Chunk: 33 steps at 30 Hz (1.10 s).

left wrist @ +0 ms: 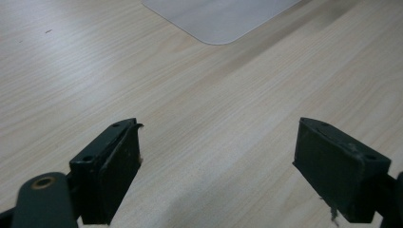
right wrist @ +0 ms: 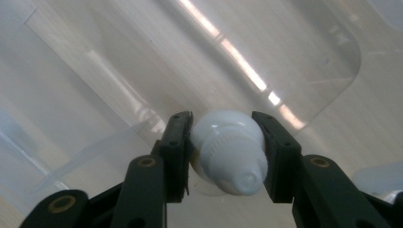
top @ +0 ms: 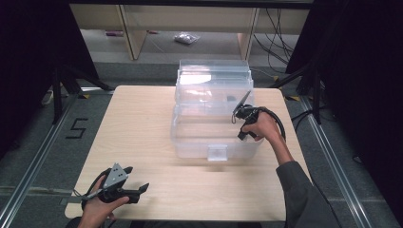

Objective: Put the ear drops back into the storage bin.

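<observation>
right gripper (right wrist: 227,156) clenched on white bottle (right wrist: 228,152), held over open clear bin (top: 190,137), desk 1 o'clock | bottle likely light, stiff plastic, smooth, may slip; grip ribbed cap or shoulder | left gripper (left wrist: 216,166) fingers released, desk (top: 142,123) 7 o'clock

A: Where is the bin (top: 216,142)?
B: On the table (top: 142,128), toward 1 o'clock of centre; right gripper (top: 243,114) over its 3 o'clock rim, bottle (right wrist: 228,152) between jaws; left gripper (top: 135,187) at 7 o'clock
</observation>
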### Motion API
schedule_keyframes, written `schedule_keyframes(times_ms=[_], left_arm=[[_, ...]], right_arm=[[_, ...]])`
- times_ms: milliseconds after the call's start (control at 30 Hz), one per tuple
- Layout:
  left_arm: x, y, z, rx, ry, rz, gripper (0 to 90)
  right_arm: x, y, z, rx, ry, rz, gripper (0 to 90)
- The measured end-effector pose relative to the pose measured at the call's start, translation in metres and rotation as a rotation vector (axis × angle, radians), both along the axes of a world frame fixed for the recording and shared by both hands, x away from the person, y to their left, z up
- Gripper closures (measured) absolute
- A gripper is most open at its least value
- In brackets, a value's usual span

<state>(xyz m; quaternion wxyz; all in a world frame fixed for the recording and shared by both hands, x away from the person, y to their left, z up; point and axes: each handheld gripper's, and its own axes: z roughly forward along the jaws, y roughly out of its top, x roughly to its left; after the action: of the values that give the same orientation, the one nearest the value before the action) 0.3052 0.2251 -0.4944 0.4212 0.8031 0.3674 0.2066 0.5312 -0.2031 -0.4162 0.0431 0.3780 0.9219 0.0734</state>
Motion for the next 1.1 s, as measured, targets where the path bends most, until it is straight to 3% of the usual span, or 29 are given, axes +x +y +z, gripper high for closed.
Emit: schedule_keyframes(times_ms=[100, 200, 233, 267, 400, 433, 500, 633, 833, 867, 1033, 1100], left_arm=[[0.000, 0.000, 0.000, 0.010, 0.002, -0.005, 15.2], [0.000, 0.000, 0.000, 0.001, 0.000, 0.000, 15.2], [0.000, 0.000, 0.000, 0.001, 0.000, -0.001, 15.2], [0.000, 0.000, 0.000, 0.000, 0.000, -0.001, 15.2], [0.000, 0.001, 0.001, 0.012, 0.001, -0.007, 15.2], [0.000, 0.001, 0.001, 0.012, 0.001, -0.007, 15.2], [0.000, 0.001, 0.001, 0.011, 0.001, -0.007, 15.2], [0.000, 0.001, 0.000, 0.011, 0.001, -0.008, 15.2], [0.000, 0.000, 0.000, 0.015, 0.003, -0.002, 15.2], [0.000, 0.000, 0.000, 0.014, 0.003, -0.002, 15.2], [0.000, 0.000, 0.000, 0.011, 0.004, -0.004, 15.2], [0.000, 0.000, 0.000, 0.010, 0.005, -0.005, 15.2]], right_arm=[[-0.001, 0.002, -0.003, 0.016, 0.038, -0.025, 60.1], [0.001, 0.002, -0.006, -0.010, 0.044, -0.052, 60.1], [0.002, 0.002, -0.006, -0.014, 0.028, -0.031, 60.0], [0.001, 0.003, -0.006, -0.010, 0.046, -0.059, 60.0], [0.003, 0.002, -0.011, -0.020, 0.038, -0.035, 60.1], [0.002, 0.006, -0.009, -0.026, 0.055, -0.071, 60.0], [0.003, 0.006, -0.012, -0.028, 0.059, -0.050, 60.0], [0.003, 0.008, -0.016, -0.033, 0.070, -0.075, 60.0], [0.003, 0.006, -0.023, -0.028, 0.072, -0.059, 60.0], [0.005, 0.002, -0.025, -0.029, 0.056, -0.020, 60.0], [0.001, 0.005, -0.024, -0.034, 0.073, -0.066, 59.8], [0.002, 0.002, -0.024, -0.036, 0.063, -0.032, 59.8]])
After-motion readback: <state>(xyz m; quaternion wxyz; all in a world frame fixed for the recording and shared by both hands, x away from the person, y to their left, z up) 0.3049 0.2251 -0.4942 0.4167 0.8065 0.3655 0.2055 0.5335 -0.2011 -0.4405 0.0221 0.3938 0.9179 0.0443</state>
